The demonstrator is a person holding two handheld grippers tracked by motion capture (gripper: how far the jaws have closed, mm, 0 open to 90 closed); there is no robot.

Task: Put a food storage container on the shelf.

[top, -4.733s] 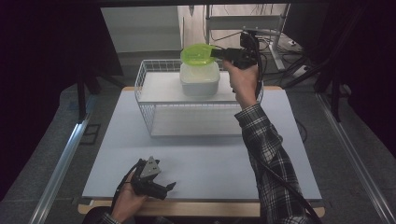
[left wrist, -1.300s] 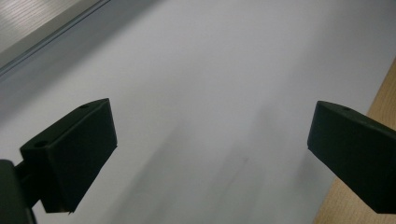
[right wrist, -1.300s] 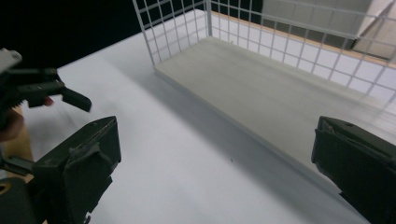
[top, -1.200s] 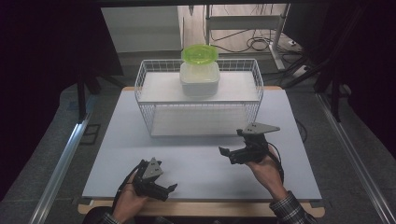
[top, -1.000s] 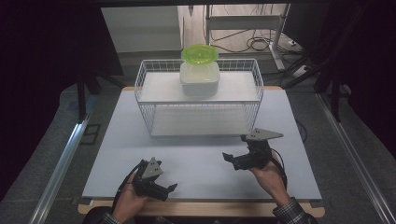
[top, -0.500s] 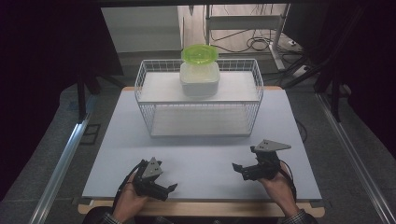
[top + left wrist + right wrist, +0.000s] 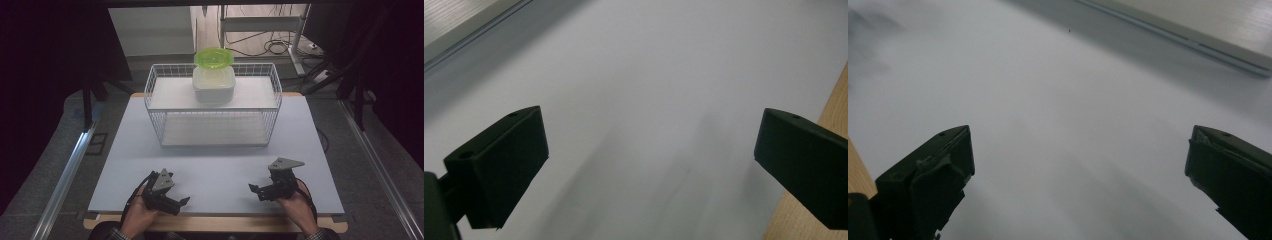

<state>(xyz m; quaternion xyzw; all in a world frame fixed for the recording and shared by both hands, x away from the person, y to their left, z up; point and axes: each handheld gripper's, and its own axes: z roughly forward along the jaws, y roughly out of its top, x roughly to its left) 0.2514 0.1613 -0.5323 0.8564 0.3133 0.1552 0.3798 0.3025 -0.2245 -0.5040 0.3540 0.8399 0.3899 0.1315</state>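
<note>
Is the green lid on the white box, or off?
On. The green lid sits atop the white box, which stands on the wire basket.

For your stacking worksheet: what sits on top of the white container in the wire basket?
A green lid sits on the white container. The container's contents are covered and can't be seen.

Table (image 7: 125, 165): pale grey-white top with a wooden edge showing along the near side. White wire basket (image 7: 272, 112) stands directly on it toward the far side, centred. Two hand-held grippers rest low at the near edge, left gripper (image 7: 172, 204) and right gripper (image 7: 260, 191), well apart.
</note>
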